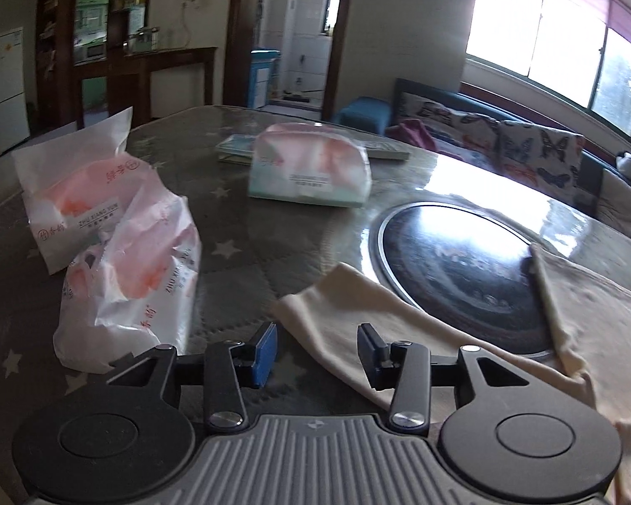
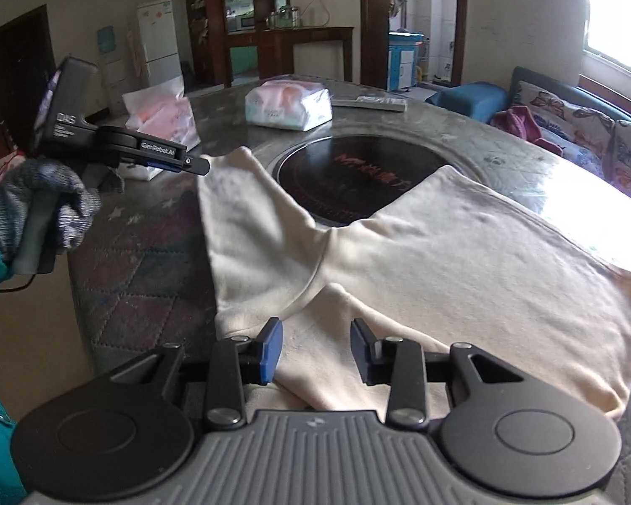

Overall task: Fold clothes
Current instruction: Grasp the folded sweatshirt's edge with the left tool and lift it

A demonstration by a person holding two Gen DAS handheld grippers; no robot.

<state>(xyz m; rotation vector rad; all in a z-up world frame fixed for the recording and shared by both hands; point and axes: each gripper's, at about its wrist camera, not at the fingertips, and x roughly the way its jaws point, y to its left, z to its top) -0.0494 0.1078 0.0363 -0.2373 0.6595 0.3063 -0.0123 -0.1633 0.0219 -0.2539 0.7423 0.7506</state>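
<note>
A cream garment (image 2: 441, 261) lies spread on the round table (image 2: 147, 252), with one sleeve (image 2: 239, 219) stretched toward the left and partly over the black hob. In the left wrist view that sleeve (image 1: 357, 315) runs under my left gripper (image 1: 317, 349), which stands open above its cuff end, pads not touching the cloth. From the right wrist view, the left gripper (image 2: 195, 164) hovers at the sleeve's far tip, held by a gloved hand (image 2: 59, 206). My right gripper (image 2: 317, 349) is open over a folded edge of the garment near the table's front.
A round black hob (image 1: 454, 269) is set in the table's middle. Plastic tissue packs (image 1: 117, 252) lie at the left, another pack (image 1: 311, 168) and a flat book (image 1: 235, 149) farther back. A sofa with butterfly cushions (image 1: 538, 151) stands beyond the right edge.
</note>
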